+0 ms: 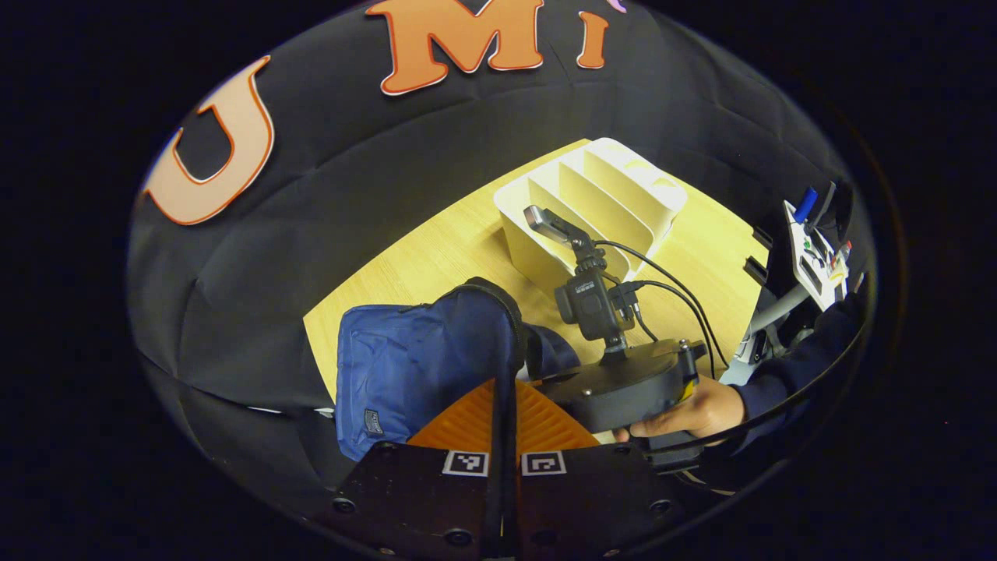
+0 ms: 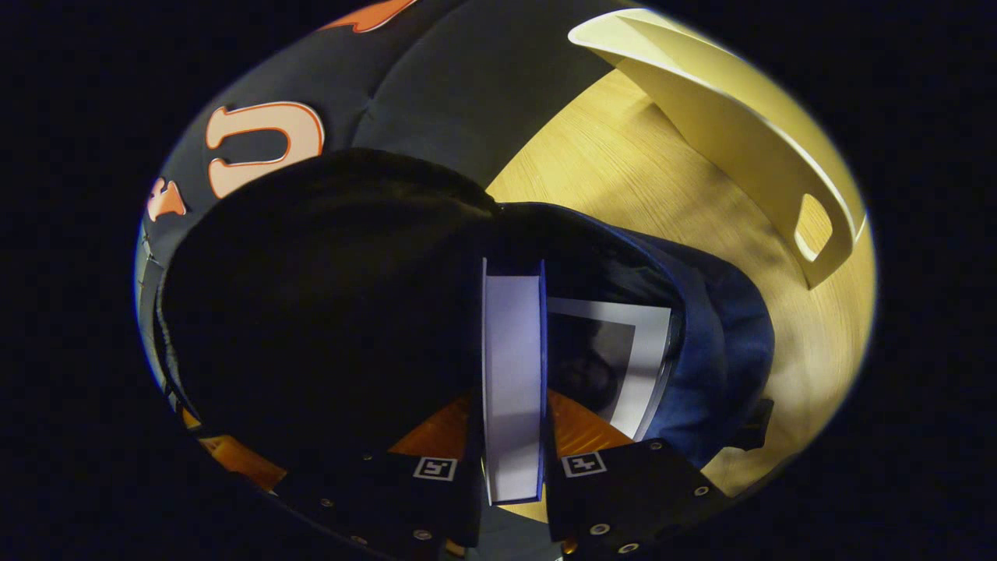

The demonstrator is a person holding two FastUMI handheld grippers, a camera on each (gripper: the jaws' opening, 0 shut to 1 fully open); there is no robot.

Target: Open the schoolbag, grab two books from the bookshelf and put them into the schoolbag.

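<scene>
Grippers at the schoolbag (image 1: 405, 374); second book going in

We pinch the bag's rim with our left gripper (image 1: 502, 405) so its mouth gapes; our right gripper (image 2: 512, 436) clamps a book (image 2: 512, 374) at the opening beside another book (image 2: 615, 358); bookshelf (image 1: 600, 202) nearby.

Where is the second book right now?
In the right gripper view the book stands on edge between the right gripper fingers, heading into the open mouth of the blue schoolbag, beside another book already inside.
</scene>
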